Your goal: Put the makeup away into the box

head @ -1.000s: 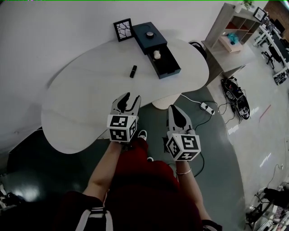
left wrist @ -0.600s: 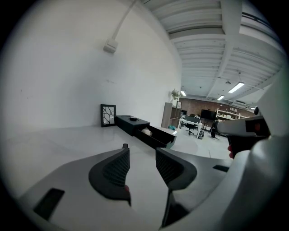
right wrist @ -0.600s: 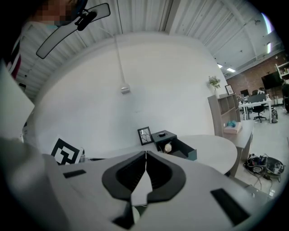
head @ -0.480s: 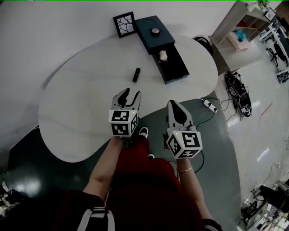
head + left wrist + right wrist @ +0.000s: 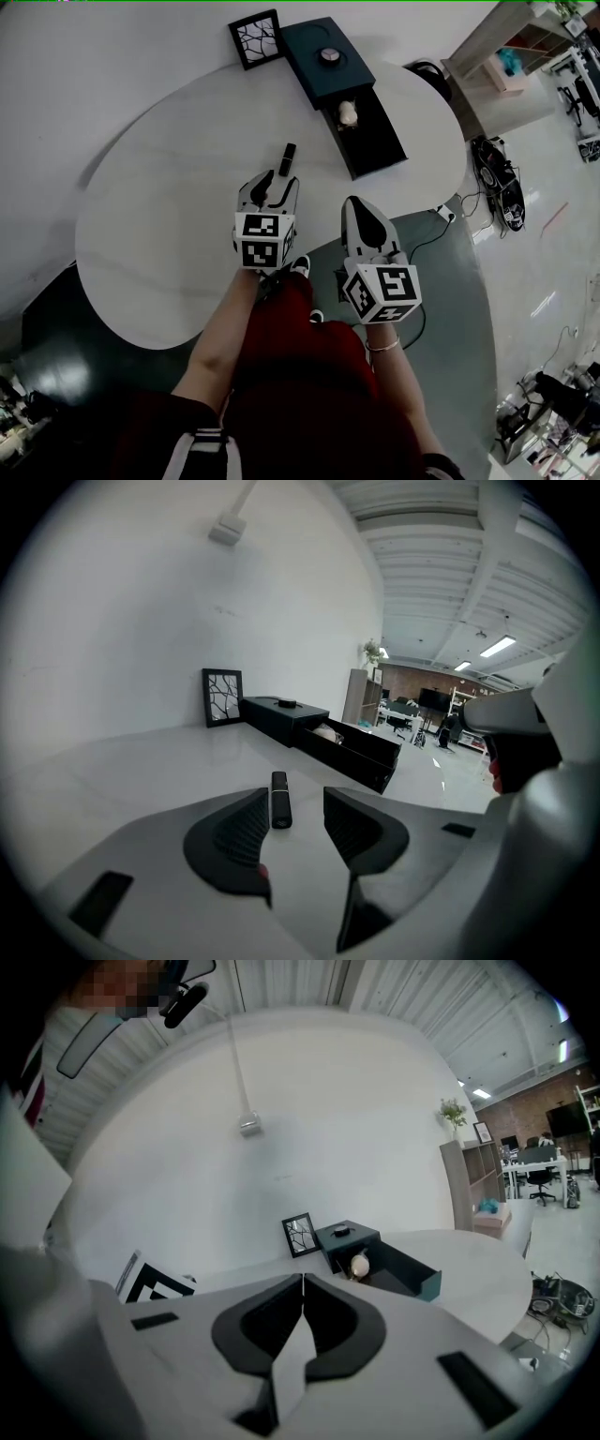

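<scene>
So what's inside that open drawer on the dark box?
One pale rounded item lies at the drawer's inner end; the rest of its floor looks bare. Whatever sits further back under the box top is covered, and the item is too small to identify.

Slim black makeup tube (image 5: 289, 157) lying flat on the white desk (image 5: 169, 206), near the dark box (image 5: 323, 70) but apart from it. Drawer (image 5: 380, 145) pulled open, pale rounded piece (image 5: 349, 113) inside. Small round item (image 5: 328, 55) up on the lid.
</scene>
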Action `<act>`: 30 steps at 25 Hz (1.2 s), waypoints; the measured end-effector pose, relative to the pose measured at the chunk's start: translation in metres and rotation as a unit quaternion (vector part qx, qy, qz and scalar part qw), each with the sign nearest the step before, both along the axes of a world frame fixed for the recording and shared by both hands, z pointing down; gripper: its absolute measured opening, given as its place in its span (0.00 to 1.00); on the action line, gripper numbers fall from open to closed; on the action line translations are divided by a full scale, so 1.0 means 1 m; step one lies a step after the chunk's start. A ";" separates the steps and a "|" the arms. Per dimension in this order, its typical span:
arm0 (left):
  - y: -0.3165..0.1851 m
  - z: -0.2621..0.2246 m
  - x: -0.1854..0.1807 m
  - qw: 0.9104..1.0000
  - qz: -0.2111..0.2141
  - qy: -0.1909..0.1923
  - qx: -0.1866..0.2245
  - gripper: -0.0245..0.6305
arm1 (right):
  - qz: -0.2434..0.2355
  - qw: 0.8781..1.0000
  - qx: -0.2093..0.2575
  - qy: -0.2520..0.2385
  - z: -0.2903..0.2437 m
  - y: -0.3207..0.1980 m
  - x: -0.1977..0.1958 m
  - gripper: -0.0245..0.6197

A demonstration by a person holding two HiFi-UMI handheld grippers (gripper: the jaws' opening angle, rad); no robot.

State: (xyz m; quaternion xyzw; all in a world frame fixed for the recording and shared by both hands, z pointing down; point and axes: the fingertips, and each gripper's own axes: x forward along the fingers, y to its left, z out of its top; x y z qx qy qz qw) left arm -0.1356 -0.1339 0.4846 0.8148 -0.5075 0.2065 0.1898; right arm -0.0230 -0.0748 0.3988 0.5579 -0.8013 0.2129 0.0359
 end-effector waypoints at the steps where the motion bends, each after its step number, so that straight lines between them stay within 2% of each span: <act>1: -0.003 0.004 0.000 1.000 0.001 -0.003 -0.006 0.28 | 0.000 1.000 -0.002 -0.001 0.002 -0.003 -0.001 0.06; 12: -0.028 0.031 0.001 0.998 0.006 -0.027 -0.051 0.29 | 0.006 1.000 -0.027 -0.001 0.017 -0.024 -0.005 0.06; 20: -0.038 0.034 0.005 0.997 0.012 -0.046 -0.063 0.29 | 0.007 0.999 -0.037 -0.001 0.022 -0.034 -0.005 0.06; 25: -0.042 0.039 0.004 0.996 0.006 -0.042 -0.075 0.29 | 0.010 0.999 -0.043 0.000 0.026 -0.038 -0.004 0.06; 30: -0.043 0.041 0.006 0.995 0.013 -0.061 -0.077 0.29 | 0.013 0.999 -0.046 0.001 0.027 -0.040 -0.002 0.06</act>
